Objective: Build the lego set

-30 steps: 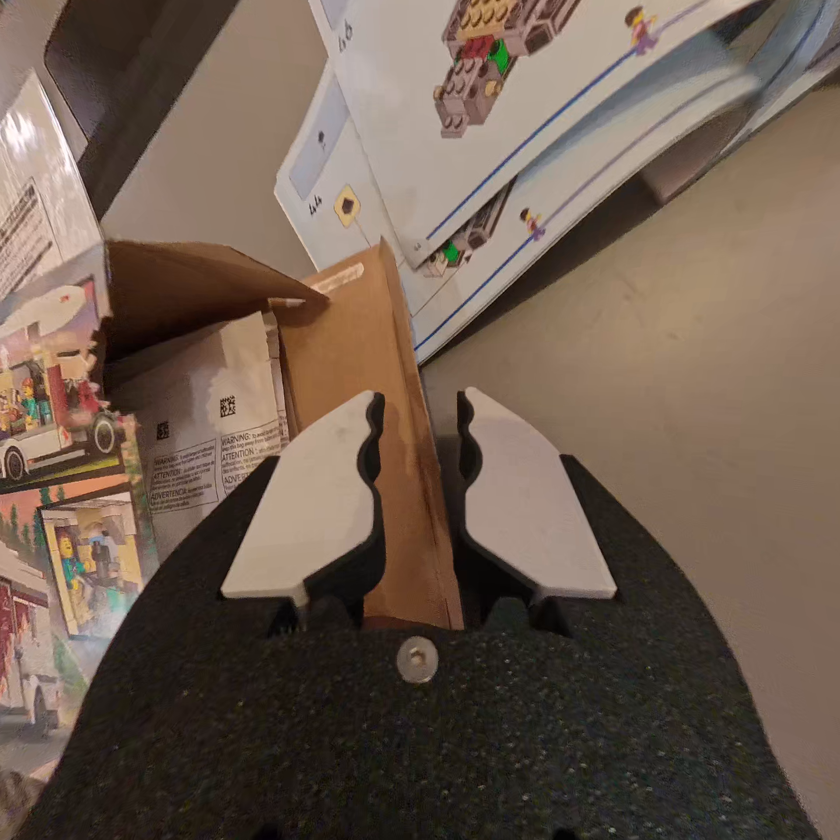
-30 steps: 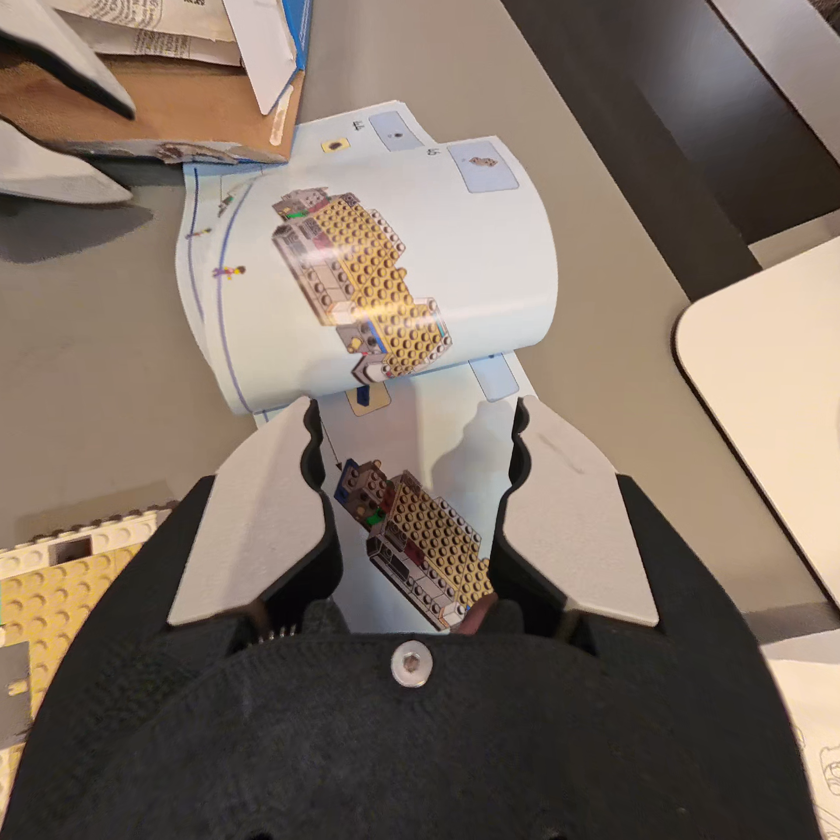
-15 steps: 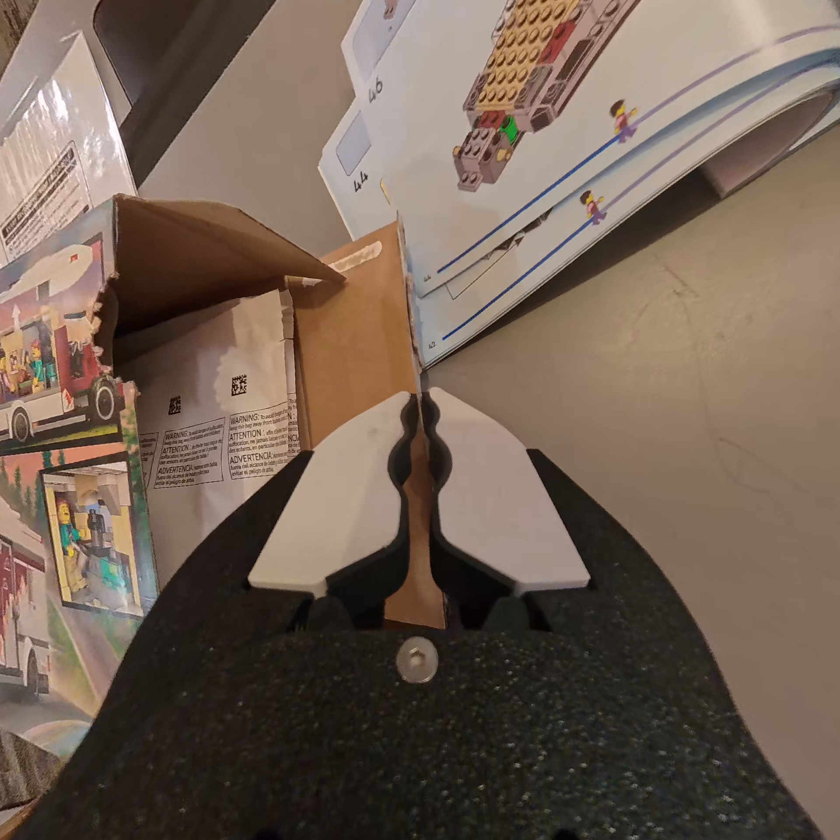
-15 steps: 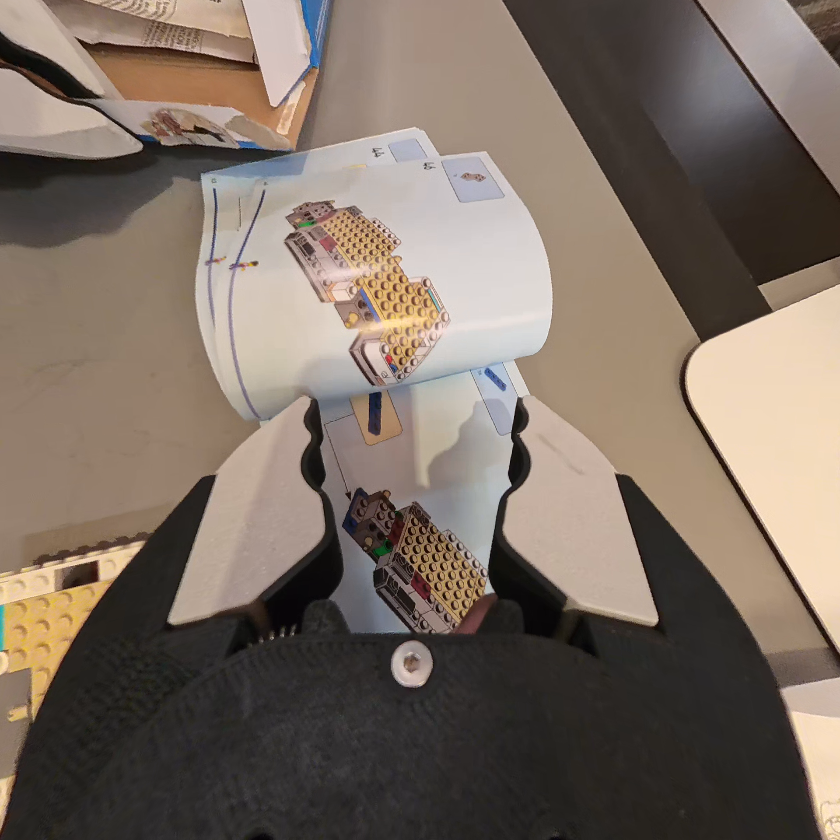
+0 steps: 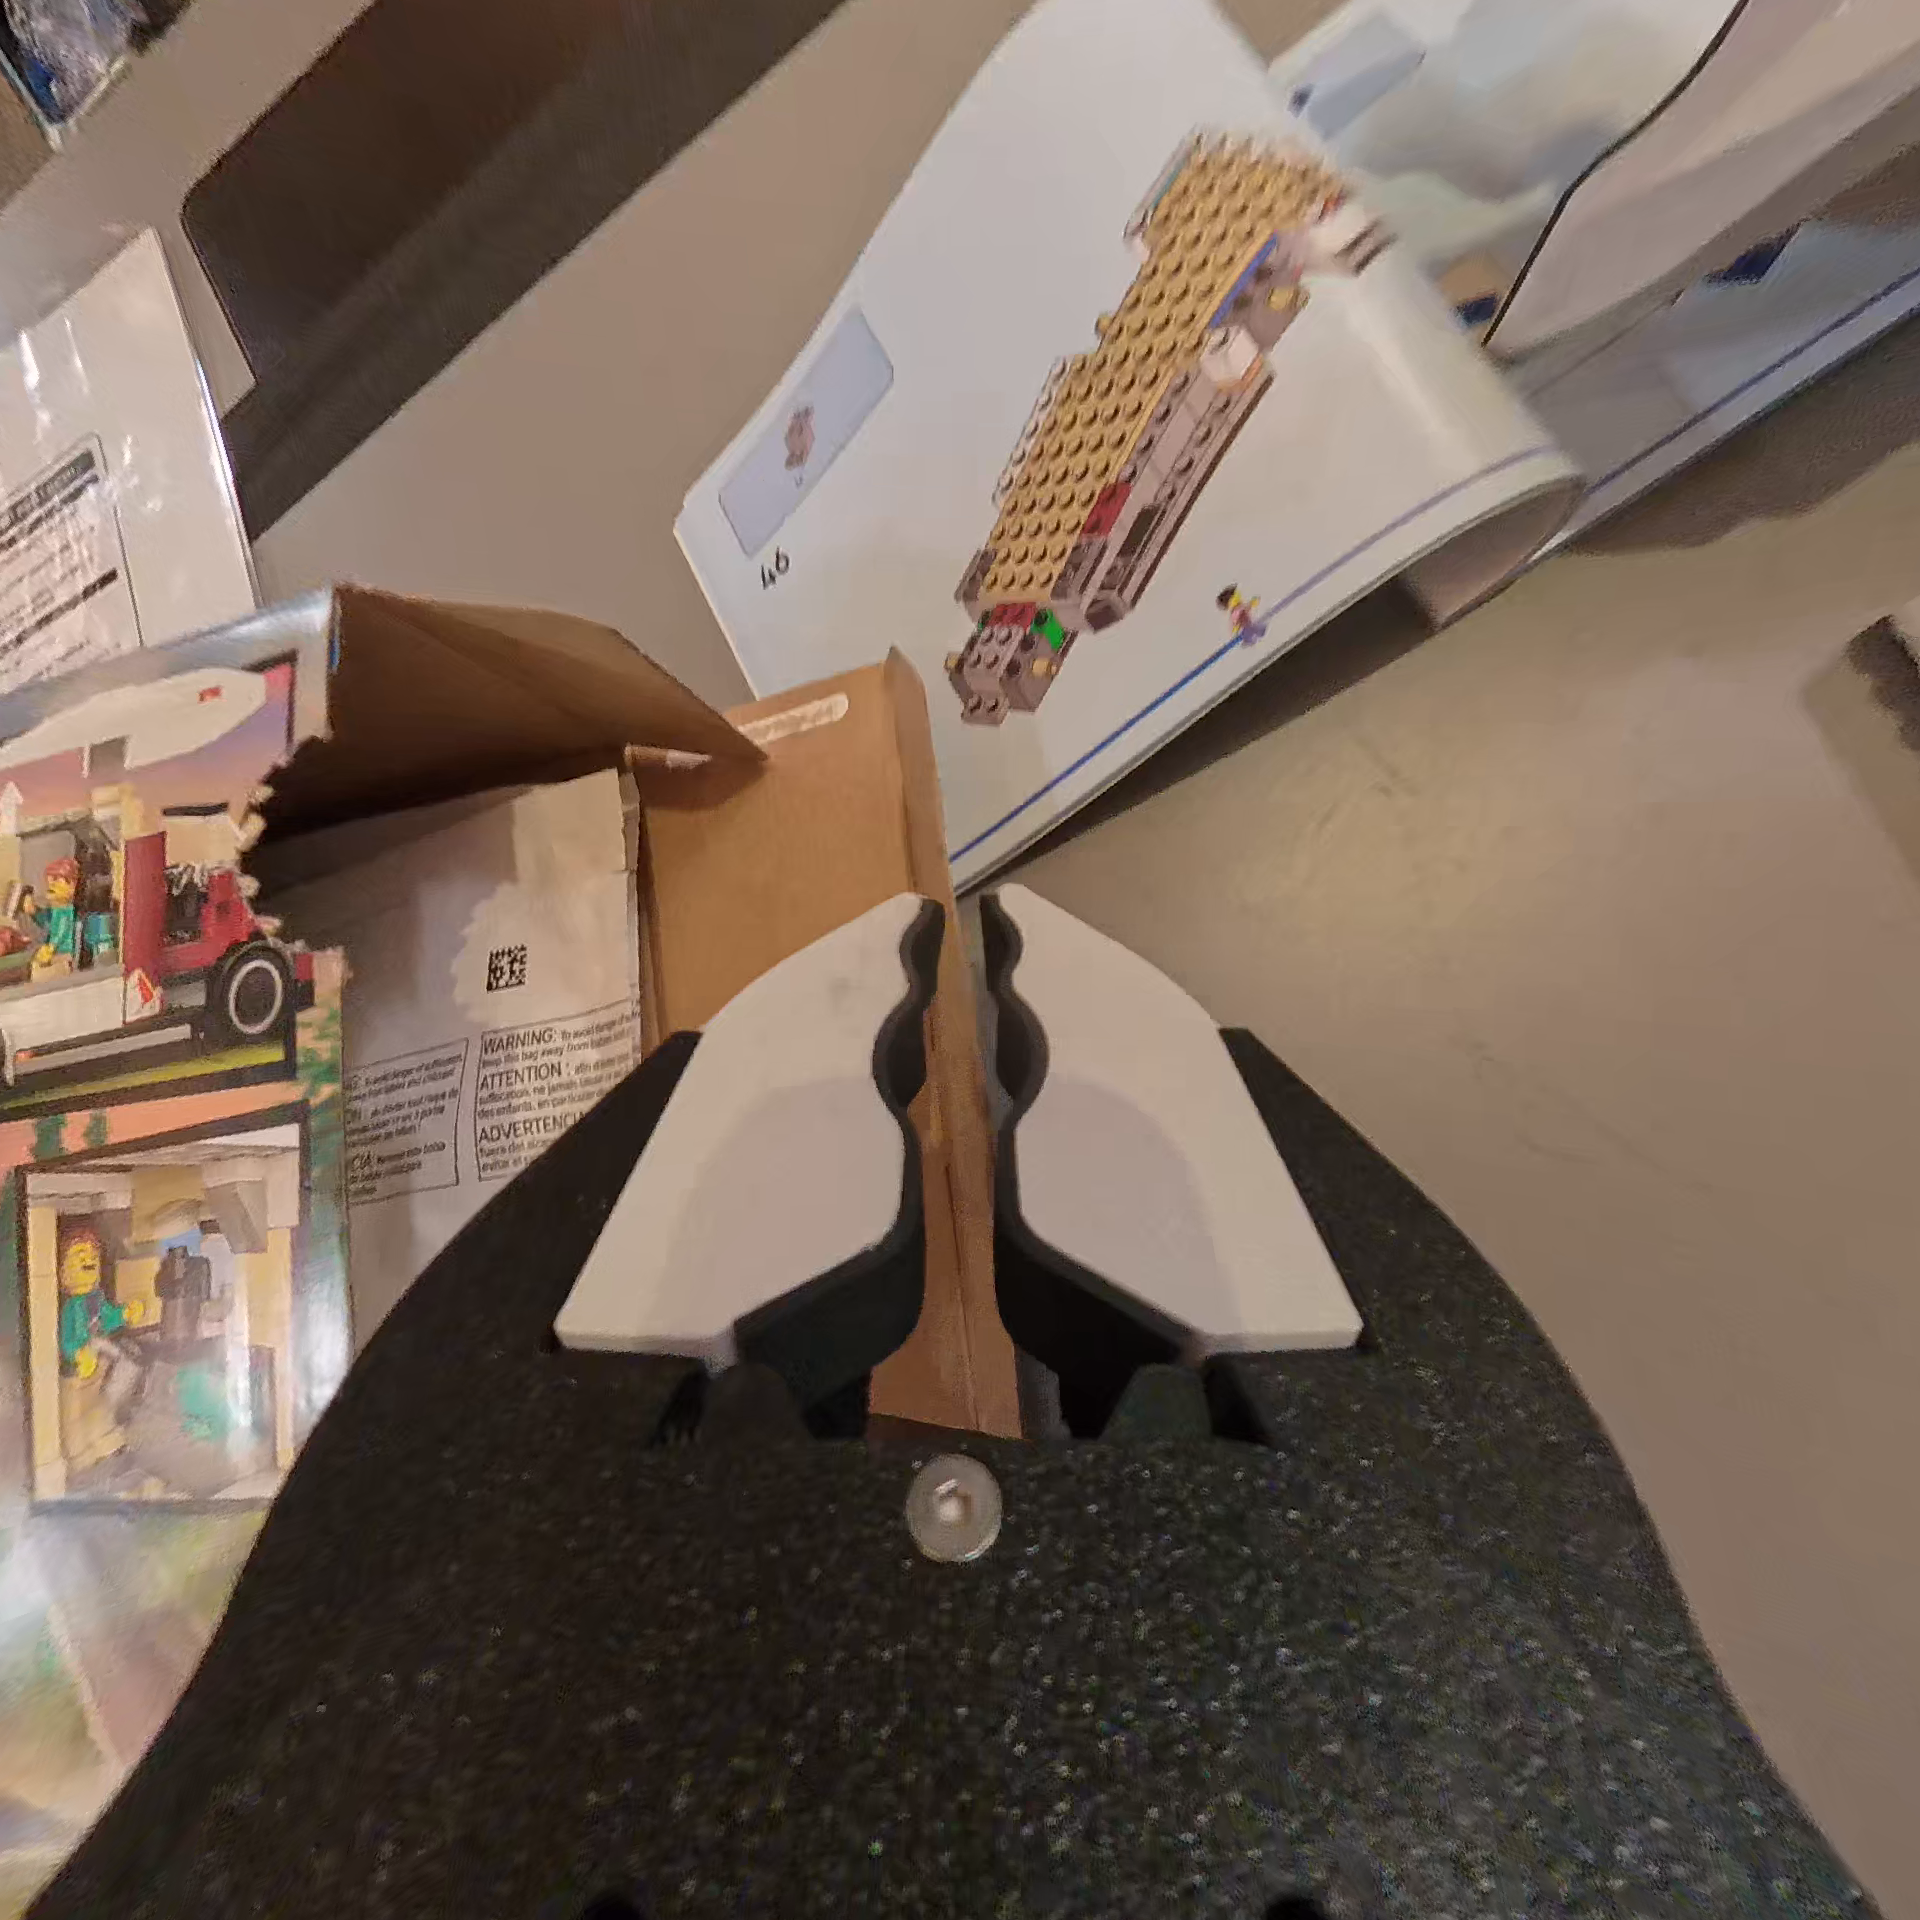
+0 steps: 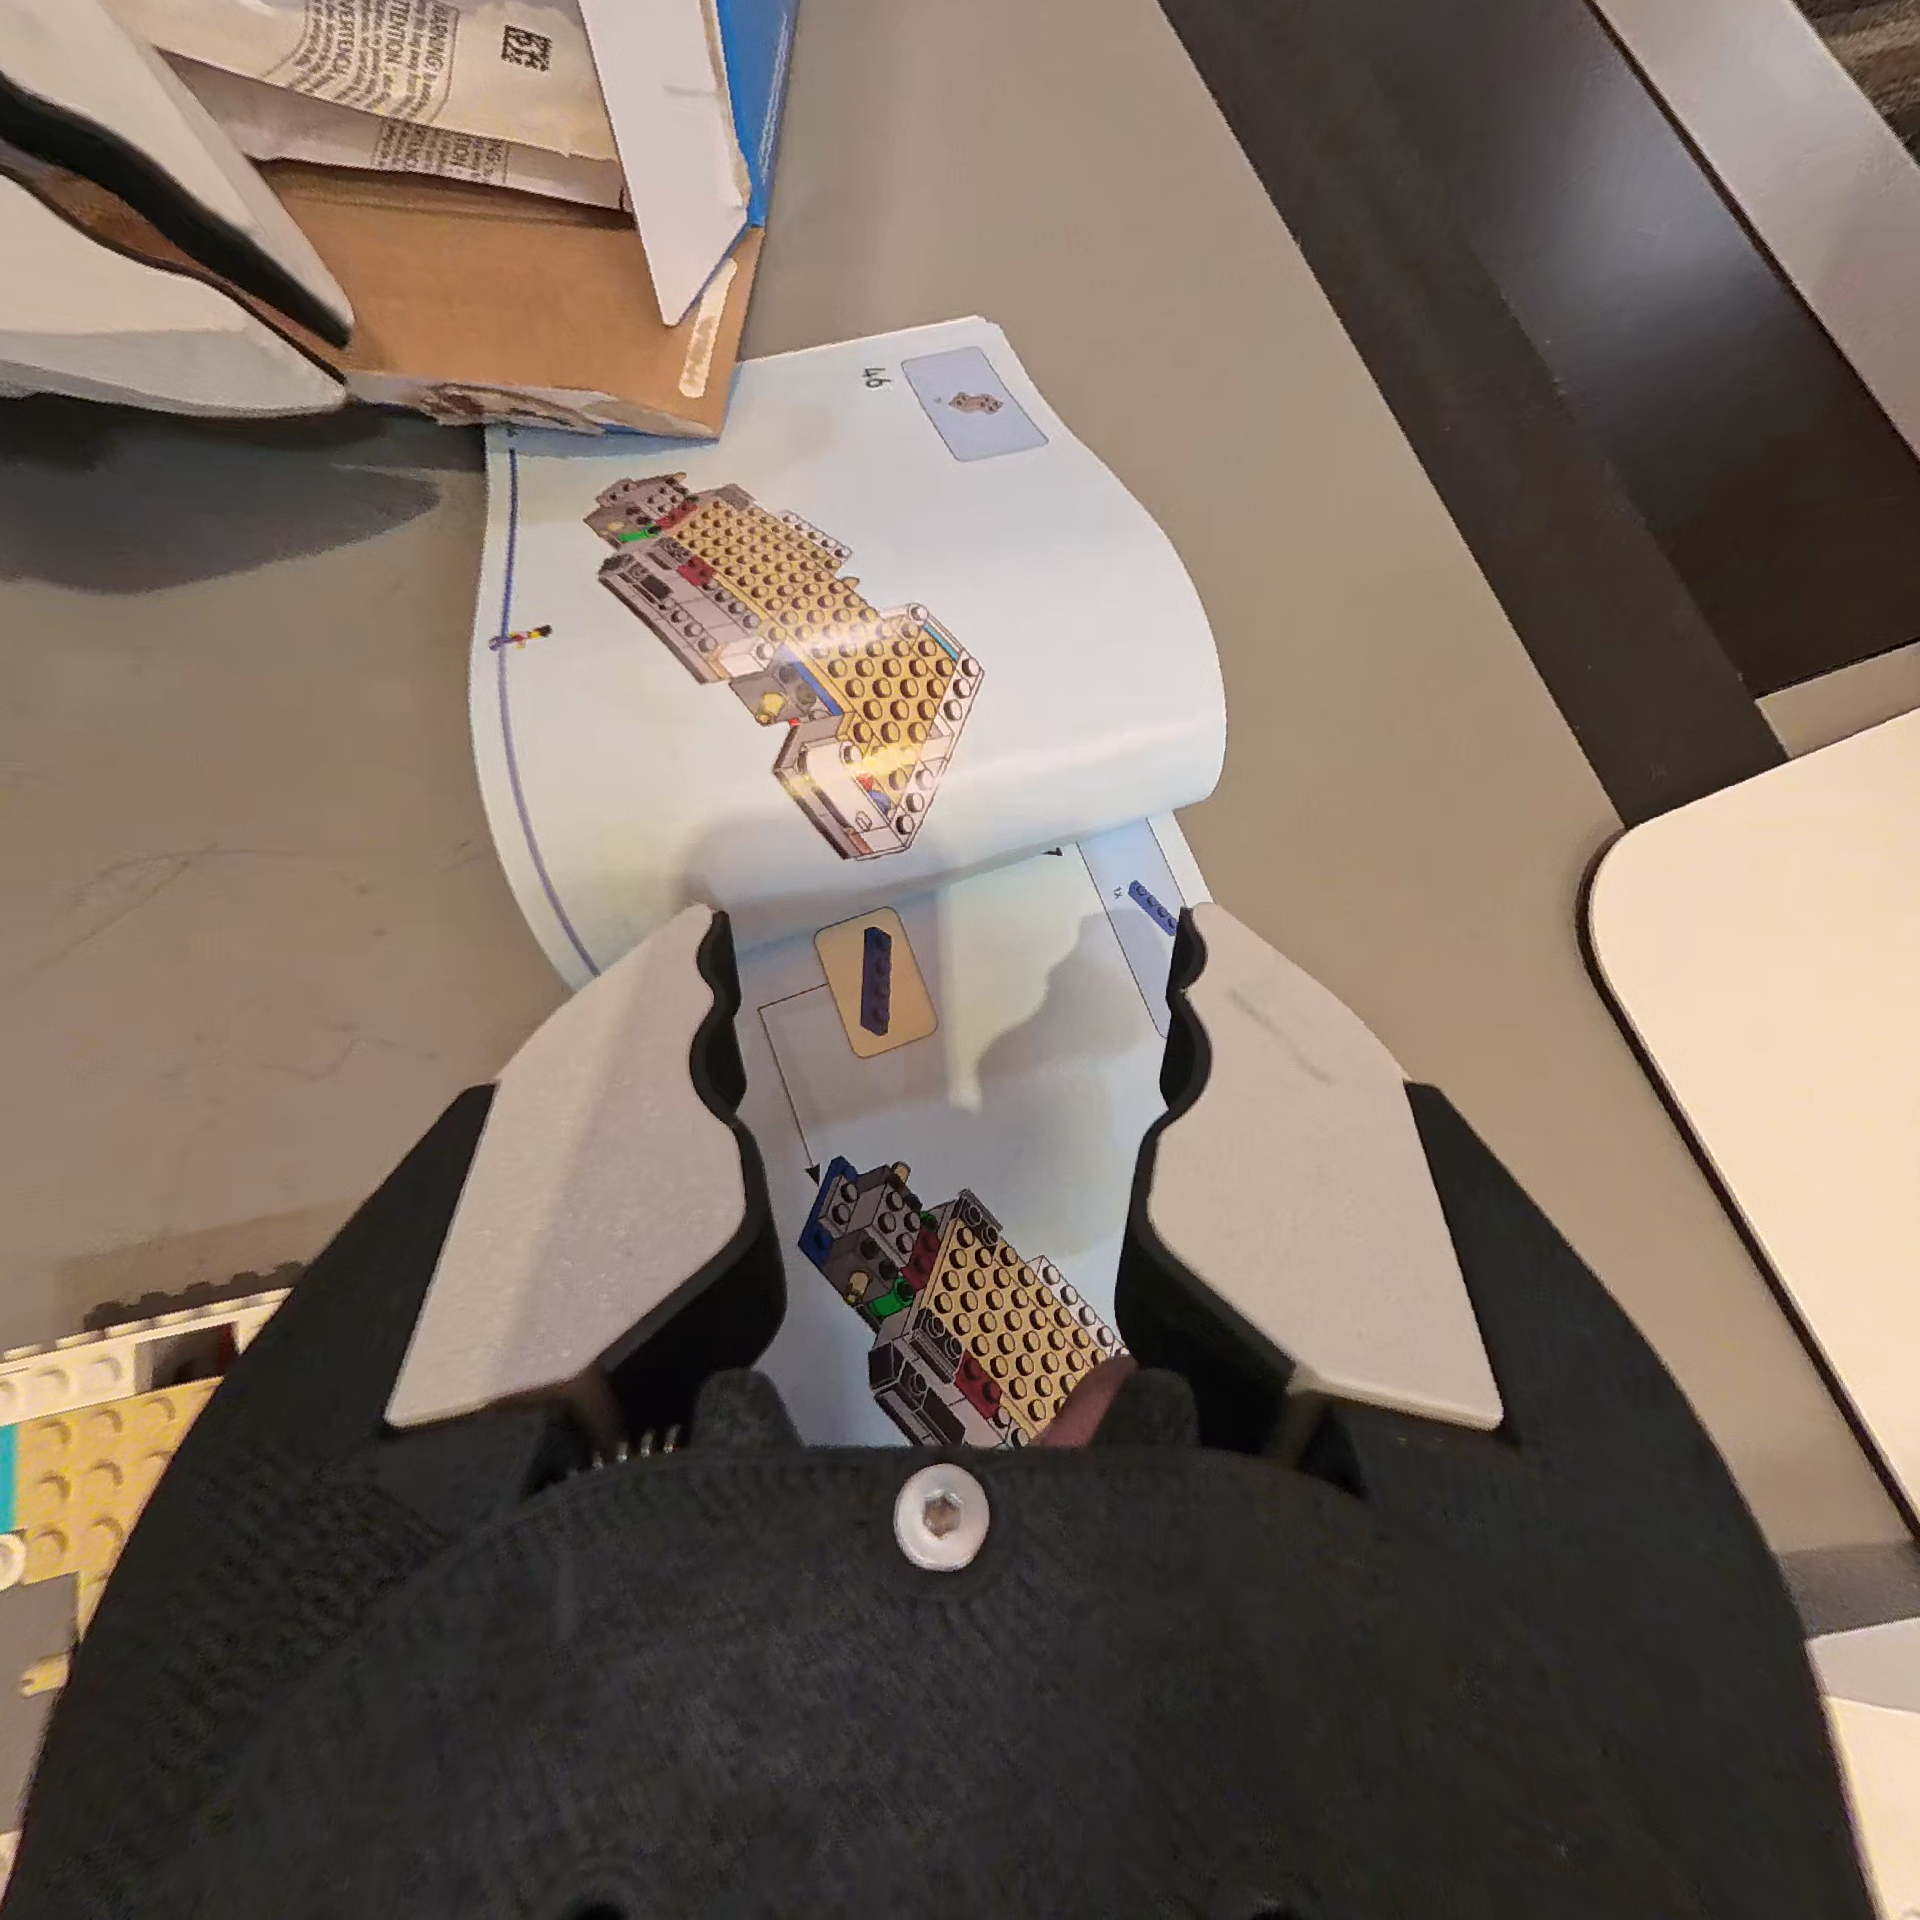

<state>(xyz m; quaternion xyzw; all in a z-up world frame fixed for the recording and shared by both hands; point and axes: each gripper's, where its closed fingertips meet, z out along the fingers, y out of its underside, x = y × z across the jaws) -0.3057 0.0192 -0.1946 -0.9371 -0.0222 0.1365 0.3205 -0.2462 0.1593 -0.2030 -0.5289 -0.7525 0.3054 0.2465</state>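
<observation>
While the left gripper [image 5: 961,914] clamps a brown cardboard box flap [image 5: 940,1195] edge-on, running toward 12 o'clock, printed paper bags [image 5: 488,997] fill the toy box [image 5: 156,935] at 9 o'clock. Spread wide with nothing held, the right gripper [image 6: 951,935] hovers over an open instruction booklet [image 6: 831,644] on the grey table [image 6: 239,935].

Open instruction booklet [image 6: 831,644] on grey table [image 6: 239,935]; torn toy box [image 5: 156,935], paper bag [image 5: 499,966], brick plate [image 6: 94,1455]
</observation>
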